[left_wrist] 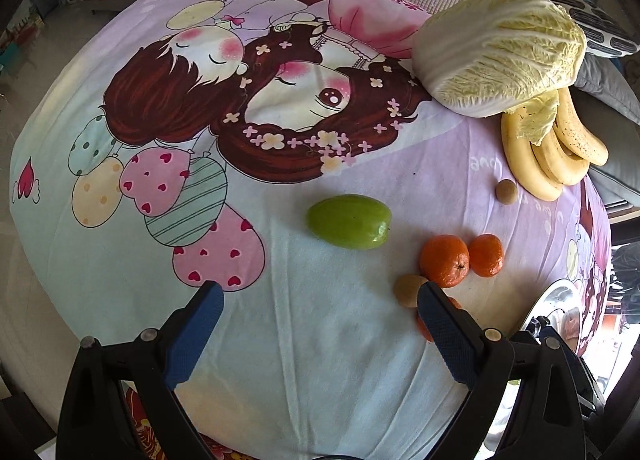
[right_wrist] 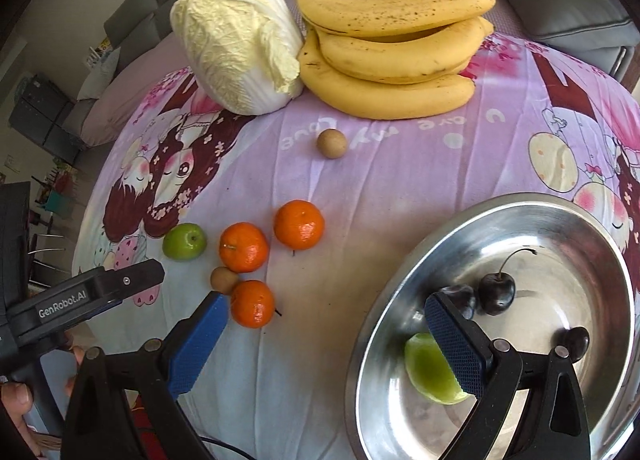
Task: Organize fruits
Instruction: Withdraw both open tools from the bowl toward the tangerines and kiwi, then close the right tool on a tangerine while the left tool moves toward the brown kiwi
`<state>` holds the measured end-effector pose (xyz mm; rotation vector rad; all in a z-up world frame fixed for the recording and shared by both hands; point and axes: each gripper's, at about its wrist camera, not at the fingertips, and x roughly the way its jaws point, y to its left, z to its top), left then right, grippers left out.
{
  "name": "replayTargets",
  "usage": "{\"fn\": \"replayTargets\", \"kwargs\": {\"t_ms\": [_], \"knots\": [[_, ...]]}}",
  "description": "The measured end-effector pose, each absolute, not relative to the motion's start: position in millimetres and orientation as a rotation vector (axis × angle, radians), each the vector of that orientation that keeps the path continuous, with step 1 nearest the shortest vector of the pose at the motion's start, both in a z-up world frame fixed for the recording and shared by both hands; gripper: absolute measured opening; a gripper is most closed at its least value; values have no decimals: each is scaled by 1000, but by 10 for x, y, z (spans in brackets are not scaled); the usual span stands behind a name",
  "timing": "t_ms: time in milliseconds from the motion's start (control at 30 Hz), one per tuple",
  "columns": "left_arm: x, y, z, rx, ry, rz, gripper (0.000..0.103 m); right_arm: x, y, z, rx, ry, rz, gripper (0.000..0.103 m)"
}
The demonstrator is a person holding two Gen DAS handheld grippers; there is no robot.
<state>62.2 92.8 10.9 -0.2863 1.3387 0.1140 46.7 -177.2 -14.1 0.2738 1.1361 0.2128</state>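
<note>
Cartoon-printed cloth [left_wrist: 280, 340] covers the whole surface, with sofa cushions behind it. From the left wrist view, the left gripper [left_wrist: 320, 300] hangs with its jaws spread wide and nothing between them, aimed at the green fruit [left_wrist: 349, 221] lying alone just ahead, probably the next pick. Two oranges [left_wrist: 445, 260] touch each other to the right, a small brown fruit [left_wrist: 408, 289] sits beside the right fingertip, and a cabbage [left_wrist: 500, 48] leans on the bananas [left_wrist: 552, 156] at the far edge. From the right wrist view, the right gripper [right_wrist: 324, 314] also stands spread and empty, one finger over the steel bowl [right_wrist: 600, 260], likely the collecting place, since it already holds cherries [right_wrist: 497, 293] and a green piece [right_wrist: 428, 372]. Three oranges, a brown fruit and a green apple [right_wrist: 184, 241] wait outside.
</note>
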Motion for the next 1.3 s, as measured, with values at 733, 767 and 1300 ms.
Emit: {"fn": "replayTargets", "kwargs": {"t_ms": [733, 767, 1300], "knots": [[559, 862, -2, -298, 1381, 93, 97, 599, -1373, -324, 238, 1225, 257, 100], [563, 871, -22, -297, 1386, 92, 97, 604, -1356, -342, 231, 1229, 257, 100], [743, 773, -279, -324, 1395, 76, 98, 656, -1165, -478, 185, 1251, 292, 101]]}}
